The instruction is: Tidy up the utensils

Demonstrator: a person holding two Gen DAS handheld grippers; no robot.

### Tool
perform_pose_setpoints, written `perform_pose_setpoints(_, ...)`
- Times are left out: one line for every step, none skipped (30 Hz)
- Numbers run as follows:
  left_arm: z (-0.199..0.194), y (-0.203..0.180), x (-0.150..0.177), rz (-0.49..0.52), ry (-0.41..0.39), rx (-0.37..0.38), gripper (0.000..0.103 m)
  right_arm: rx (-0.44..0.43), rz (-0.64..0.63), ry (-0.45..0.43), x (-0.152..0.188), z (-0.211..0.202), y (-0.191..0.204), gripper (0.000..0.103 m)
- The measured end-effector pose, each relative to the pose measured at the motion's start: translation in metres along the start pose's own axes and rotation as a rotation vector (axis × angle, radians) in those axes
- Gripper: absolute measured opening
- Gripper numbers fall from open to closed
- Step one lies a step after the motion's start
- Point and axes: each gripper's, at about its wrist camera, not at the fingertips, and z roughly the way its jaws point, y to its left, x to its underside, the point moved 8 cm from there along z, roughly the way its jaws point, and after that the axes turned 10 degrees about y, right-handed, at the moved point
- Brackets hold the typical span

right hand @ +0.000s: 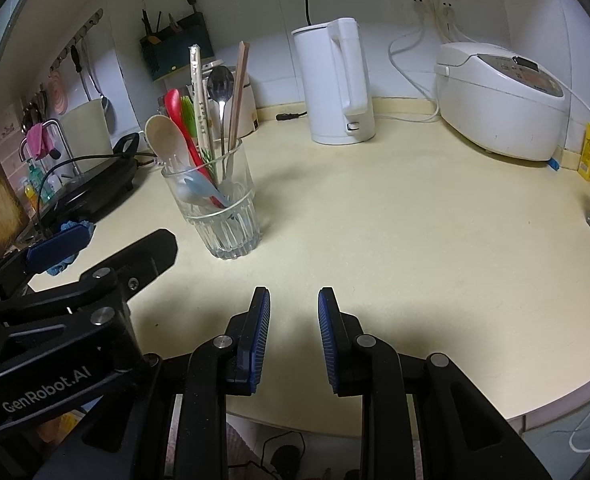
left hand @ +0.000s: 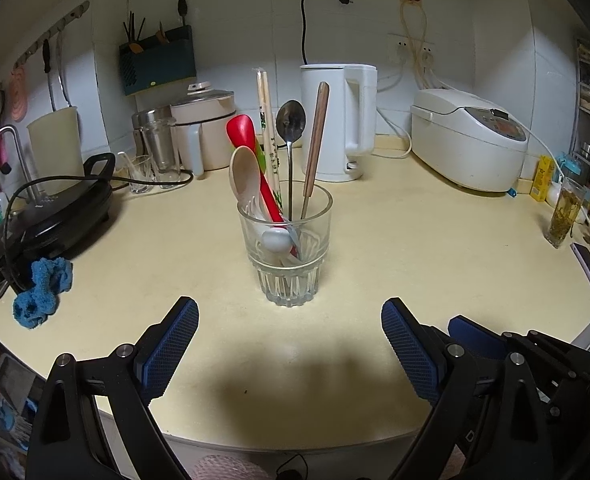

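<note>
A clear glass tumbler [left hand: 285,248] stands upright in the middle of the cream counter [left hand: 415,248]. It holds a red spoon [left hand: 241,130], a pale wooden spoon [left hand: 242,172], a metal spoon [left hand: 291,120], a wooden-handled utensil [left hand: 319,128], wrapped chopsticks [left hand: 266,112] and a small white spoon [left hand: 277,238]. My left gripper [left hand: 290,312] is open wide just in front of the tumbler, with nothing between its fingers. In the right wrist view the tumbler [right hand: 219,208] is ahead to the left. My right gripper [right hand: 294,294] hovers over bare counter, its jaws a narrow gap apart and empty.
A white kettle [left hand: 337,120] and a rice cooker [left hand: 469,138] stand at the back. A black electric griddle [left hand: 61,216] and a blue cloth [left hand: 43,288] lie at the left. A glass of tea [left hand: 565,212] and a phone [left hand: 589,266] sit by the right edge.
</note>
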Motion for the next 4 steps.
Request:
perform_pose_setpoints(0.0002,0.0004,0.0002,0.001,-0.003,-0.001,0.093,0.0,0.002,0.003,0.0001,0.0009,-0.0008,0.025)
perform_pose_setpoints(0.0011,0.0009,0.0006,0.004,-0.003,-0.007,0.092,0.001,0.005,0.005,0.0006,0.0019,-0.0013,0.025)
perform_pose_setpoints(0.0027,0.0017,0.001,0.005,0.001,-0.014,0.092,0.002,0.008,0.008,0.001,0.003,-0.002,0.025)
perform_pose_setpoints(0.0048,0.0027,0.0017,0.002,0.008,-0.015,0.092,0.003,0.01,0.011,0.0013,0.004,-0.0024,0.025)
